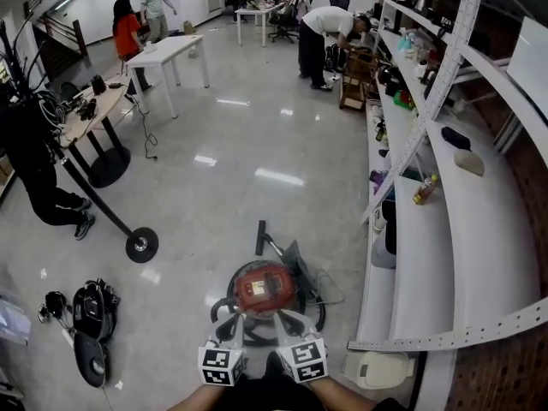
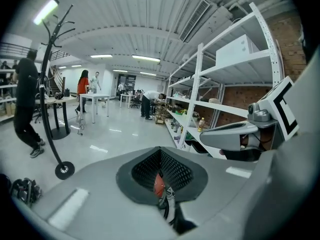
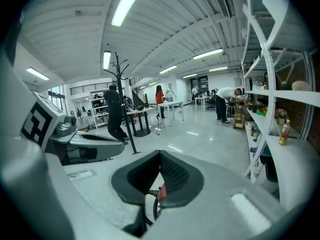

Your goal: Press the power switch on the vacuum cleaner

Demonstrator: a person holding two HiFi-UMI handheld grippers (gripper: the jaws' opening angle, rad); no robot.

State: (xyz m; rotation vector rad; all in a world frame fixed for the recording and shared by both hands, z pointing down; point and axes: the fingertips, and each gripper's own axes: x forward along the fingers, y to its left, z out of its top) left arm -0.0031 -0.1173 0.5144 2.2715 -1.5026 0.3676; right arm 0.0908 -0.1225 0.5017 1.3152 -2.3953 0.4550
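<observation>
The vacuum cleaner (image 1: 264, 288), a round canister with a red top and a black hose coiled around it, sat on the glossy grey floor (image 1: 257, 144) just beside the lowest board of the white shelving (image 1: 445, 255), directly ahead of the person. The left gripper (image 1: 226, 317) and the right gripper (image 1: 291, 319) were held side by side just above its near edge, jaws pointing toward it, neither clearly touching it. In each gripper view the grey jaws were pressed together with nothing between them, and only a sliver of the vacuum's red body showed through the dark mesh-lined notch where they met. Which part of the canister carried the switch could not be made out. A black bag (image 1: 92, 311) lay on the floor well off to the left, near the round base of a black coat stand (image 1: 141, 245), next to which stood a person in black (image 1: 34, 169). A bottle (image 1: 424, 188) stood on a shelf board to the right. Farther back were white tables (image 1: 167, 51), a person in a red top (image 1: 128, 32), and another person bending over (image 1: 325, 32) at the shelving.
</observation>
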